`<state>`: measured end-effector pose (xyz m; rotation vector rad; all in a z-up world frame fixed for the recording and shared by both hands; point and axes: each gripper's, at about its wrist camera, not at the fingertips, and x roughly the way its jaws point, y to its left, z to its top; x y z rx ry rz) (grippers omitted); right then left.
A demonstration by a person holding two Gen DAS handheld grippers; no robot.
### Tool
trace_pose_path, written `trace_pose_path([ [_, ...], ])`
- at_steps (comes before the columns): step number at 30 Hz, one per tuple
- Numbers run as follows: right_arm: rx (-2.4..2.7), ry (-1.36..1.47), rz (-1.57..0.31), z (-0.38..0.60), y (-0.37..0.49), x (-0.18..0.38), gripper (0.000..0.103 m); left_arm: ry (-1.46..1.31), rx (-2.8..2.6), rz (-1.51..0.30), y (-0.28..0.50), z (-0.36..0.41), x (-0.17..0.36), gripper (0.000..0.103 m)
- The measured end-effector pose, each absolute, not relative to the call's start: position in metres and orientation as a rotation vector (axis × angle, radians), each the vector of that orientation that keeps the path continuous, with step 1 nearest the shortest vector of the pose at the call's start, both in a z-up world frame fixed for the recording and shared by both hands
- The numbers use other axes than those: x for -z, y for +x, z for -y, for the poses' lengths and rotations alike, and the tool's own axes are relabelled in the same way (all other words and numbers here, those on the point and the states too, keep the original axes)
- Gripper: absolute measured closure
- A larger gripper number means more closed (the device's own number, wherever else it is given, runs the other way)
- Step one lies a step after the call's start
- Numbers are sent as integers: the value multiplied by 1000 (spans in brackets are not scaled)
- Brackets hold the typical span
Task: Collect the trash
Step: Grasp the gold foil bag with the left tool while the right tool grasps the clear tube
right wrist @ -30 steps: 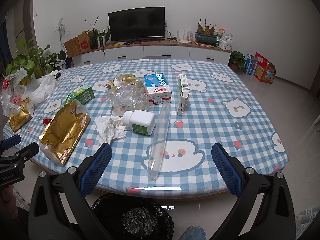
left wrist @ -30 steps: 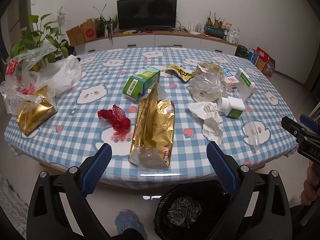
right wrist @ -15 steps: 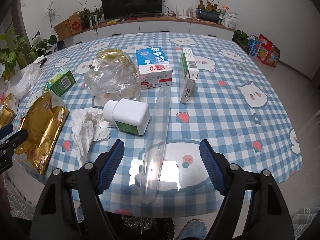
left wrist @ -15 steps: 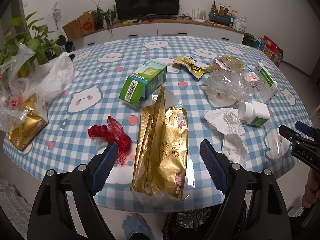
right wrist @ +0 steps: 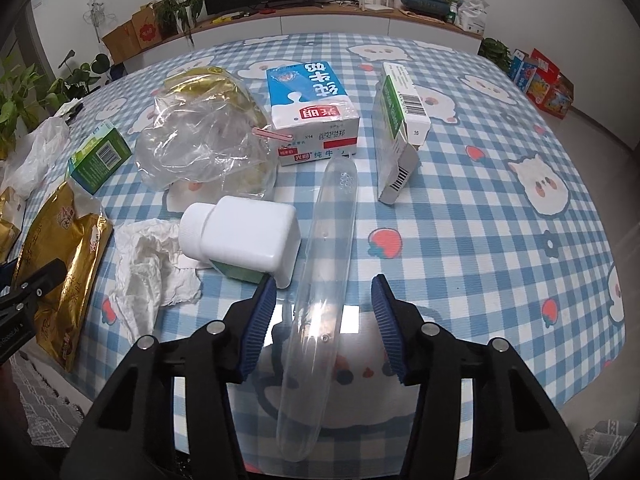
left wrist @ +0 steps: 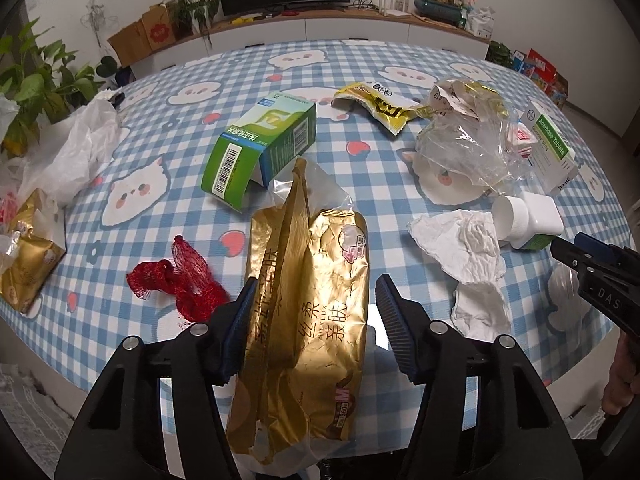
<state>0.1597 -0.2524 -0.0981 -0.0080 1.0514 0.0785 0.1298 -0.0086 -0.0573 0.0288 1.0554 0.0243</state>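
Trash lies on a blue checked tablecloth [left wrist: 200, 92]. My left gripper [left wrist: 316, 308] is open with its jaws either side of a gold foil wrapper [left wrist: 316, 280] at the near table edge. My right gripper [right wrist: 323, 310] is open, its jaws straddling a long clear plastic tube [right wrist: 320, 280]. A white bottle [right wrist: 244, 236] lies just left of the tube, beside a crumpled tissue [right wrist: 148, 264]. A red mesh net [left wrist: 176, 280] lies left of the gold wrapper.
A green box [left wrist: 264, 144], yellow wrapper [left wrist: 380, 104], clear plastic bag [right wrist: 200, 148], milk carton [right wrist: 312, 108] and a tablet box [right wrist: 396, 128] lie further back. White and gold bags [left wrist: 60, 160] sit at the left edge. The right gripper shows in the left wrist view [left wrist: 592, 264].
Both grippers have moved forward and down over the table edge. Their jaws have narrowed, now flanking the gold wrapper and the clear tube. The bin below has left view.
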Motion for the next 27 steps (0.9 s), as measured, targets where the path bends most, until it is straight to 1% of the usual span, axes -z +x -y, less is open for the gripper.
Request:
trace_pose_path([
  [2, -86, -6, -1057, 252, 161, 100, 65, 26, -22, -1072, 131, 9, 61, 56],
  [3, -88, -5, -1059, 251, 162, 101, 68, 26, -20, -1081, 132, 10, 63, 58],
  [4, -90, -3, -1062, 252, 162, 101, 72, 24, -14, -1088, 132, 10, 65, 62],
  [6, -88, 2, -1066, 252, 161, 103, 76, 15, -1, -1098, 132, 12, 66, 70],
  [8, -90, 9, -1067, 254, 161, 102, 77, 5, 10, -1111, 132, 12, 68, 87],
  [10, -91, 12, -1067, 255, 160, 102, 78, -2, 17, -1120, 131, 12, 69, 96],
  [14, -88, 16, -1064, 256, 157, 101, 78, -3, 23, -1109, 127, 13, 67, 101],
  [27, -80, 32, -1017, 262, 138, 83, 78, -19, 34, -1053, 113, 14, 48, 102],
])
